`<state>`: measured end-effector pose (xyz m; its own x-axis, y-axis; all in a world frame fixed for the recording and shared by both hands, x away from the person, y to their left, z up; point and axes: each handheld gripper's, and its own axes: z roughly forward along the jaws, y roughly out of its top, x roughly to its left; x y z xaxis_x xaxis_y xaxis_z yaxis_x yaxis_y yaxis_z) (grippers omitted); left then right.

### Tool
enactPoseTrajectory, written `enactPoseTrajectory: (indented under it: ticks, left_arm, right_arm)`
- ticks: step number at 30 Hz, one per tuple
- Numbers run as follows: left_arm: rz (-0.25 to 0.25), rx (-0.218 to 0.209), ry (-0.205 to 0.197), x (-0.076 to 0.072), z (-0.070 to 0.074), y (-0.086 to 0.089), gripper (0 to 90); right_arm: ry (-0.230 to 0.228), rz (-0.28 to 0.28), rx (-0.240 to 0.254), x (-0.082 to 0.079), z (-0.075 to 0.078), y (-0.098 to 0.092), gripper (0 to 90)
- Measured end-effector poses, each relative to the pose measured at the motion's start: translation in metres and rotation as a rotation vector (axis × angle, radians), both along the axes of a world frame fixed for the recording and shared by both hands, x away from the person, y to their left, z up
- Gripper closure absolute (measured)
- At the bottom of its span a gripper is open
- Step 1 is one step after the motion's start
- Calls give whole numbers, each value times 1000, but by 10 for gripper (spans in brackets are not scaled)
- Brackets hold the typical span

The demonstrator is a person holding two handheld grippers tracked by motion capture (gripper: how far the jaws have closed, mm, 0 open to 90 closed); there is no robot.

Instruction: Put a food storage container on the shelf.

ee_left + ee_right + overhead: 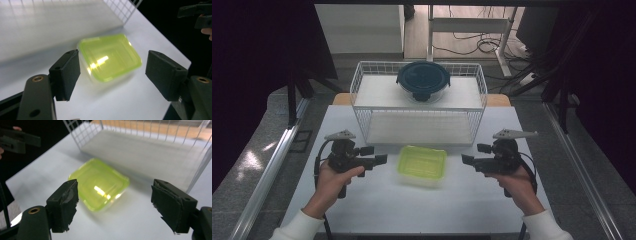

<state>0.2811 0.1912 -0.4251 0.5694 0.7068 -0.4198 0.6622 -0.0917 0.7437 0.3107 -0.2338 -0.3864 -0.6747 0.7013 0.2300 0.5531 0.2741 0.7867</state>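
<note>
Green box (422, 165) flat on desk (362, 210), between both hand-held grippers, apart from each. Left hand-held gripper (382, 159) and right hand-held gripper (466, 159) aimed inward at box sides, jaws apart, nothing clamped; likely set for two-sided lift. Wire rack (362, 85) beyond, round lidded bowl (423, 80) on top.

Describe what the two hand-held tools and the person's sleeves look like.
Each hand holds a black pistol-grip tool, the left tool and the right tool, topped by a grey three-cornered plate, with a black cable looping from its rear. In the gripper views, the jaws are two blocky black pads on dark arms with brass-coloured screw inserts. The right tool's pads look frayed. The person wears white long sleeves.
</note>
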Motion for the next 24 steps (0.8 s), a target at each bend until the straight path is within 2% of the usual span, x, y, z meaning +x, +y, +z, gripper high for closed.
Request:
enactPoseTrajectory:
  ticks: [4,6,9,13,18,24]
  left_arm:
    - [5,49,17,-10,-16,-2,274]
    - [7,52,31,-13,-22,-1,274]
    - [8,58,47,-19,-30,-1,276]
    - [6,104,42,-24,-36,-4,276]
    - [19,150,30,-24,-39,-5,277]
    - [32,166,26,-25,-41,-4,276]
  right_arm:
    - [36,17,-18,-17,-20,-1,216]
    - [42,22,-22,-21,-26,-2,214]
    - [61,33,-1,-31,-38,-4,217]
    - [92,48,-27,-36,-54,-5,215]
    - [94,40,-25,-35,-55,-6,216]
    - [97,25,-22,-35,-55,-8,216]
